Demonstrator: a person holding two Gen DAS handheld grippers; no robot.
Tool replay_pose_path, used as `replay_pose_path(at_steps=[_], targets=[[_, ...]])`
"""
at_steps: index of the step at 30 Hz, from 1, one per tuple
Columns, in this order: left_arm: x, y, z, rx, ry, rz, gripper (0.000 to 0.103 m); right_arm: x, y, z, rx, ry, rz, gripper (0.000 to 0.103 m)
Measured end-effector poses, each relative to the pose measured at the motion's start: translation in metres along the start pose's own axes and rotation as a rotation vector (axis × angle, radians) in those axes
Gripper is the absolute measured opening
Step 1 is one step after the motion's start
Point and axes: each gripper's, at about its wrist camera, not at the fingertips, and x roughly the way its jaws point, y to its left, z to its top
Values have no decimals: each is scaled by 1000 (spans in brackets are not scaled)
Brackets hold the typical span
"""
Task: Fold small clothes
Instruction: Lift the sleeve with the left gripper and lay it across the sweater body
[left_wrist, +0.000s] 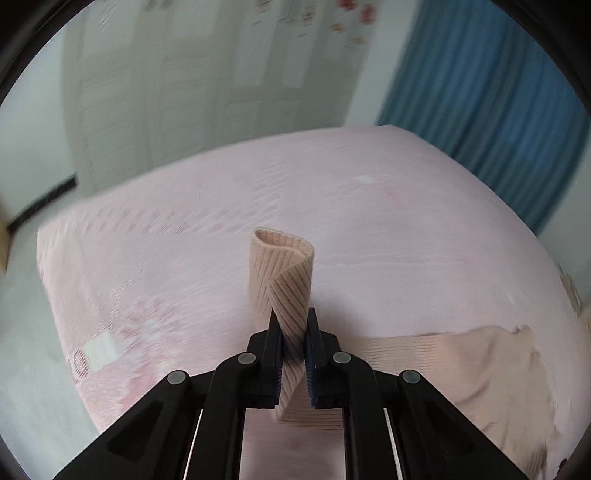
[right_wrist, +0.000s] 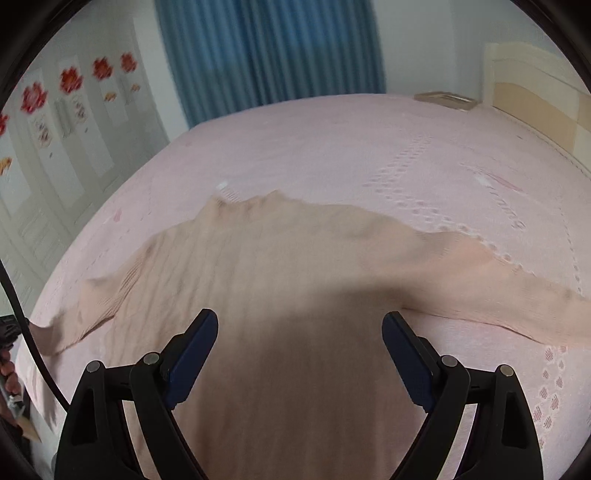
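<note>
The left gripper (left_wrist: 293, 332) is clamped on a sleeve cuff (left_wrist: 282, 266) of the sweater (right_wrist: 266, 266) spread mid-bed (right_wrist: 351, 140); the right gripper (right_wrist: 299, 354) hovers, jaws apart. Sleeve fold in hand: next, carry it across the body.

Your left gripper (left_wrist: 293, 325) is matte black plastic: two narrow fingers that taper to thin tips, each carried on a pair of angled link arms with triangular cut-outs. A round silver-grey pivot pin caps every joint, four in a row across the near part of the view. Ribbed dark pads line the inner faces, and pale rails run back between the links. Your right gripper (right_wrist: 300, 325) has the same black linkage and grey pins, with dark blue pads (right_wrist: 192, 358) on the inner faces. A thin black cable (right_wrist: 22, 317) curves down the left edge of that view.
</note>
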Motion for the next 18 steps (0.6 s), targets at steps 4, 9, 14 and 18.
replay_pose_path(at_steps=[4,9,14,18], targets=[[-23,-93,6,98,-46,-65,10,-3,-48,-1,80,11,6,90],[-43,-219,-16,225,-50,-191,10,-16,-105,-1,154,-45,1,90],[-57,-340,-69,372,-3,-307,10,-14,-149,2,233,-39,14,90],[-62,-417,-123,483,43,-373,10,-8,-168,3,257,-20,-19,90]])
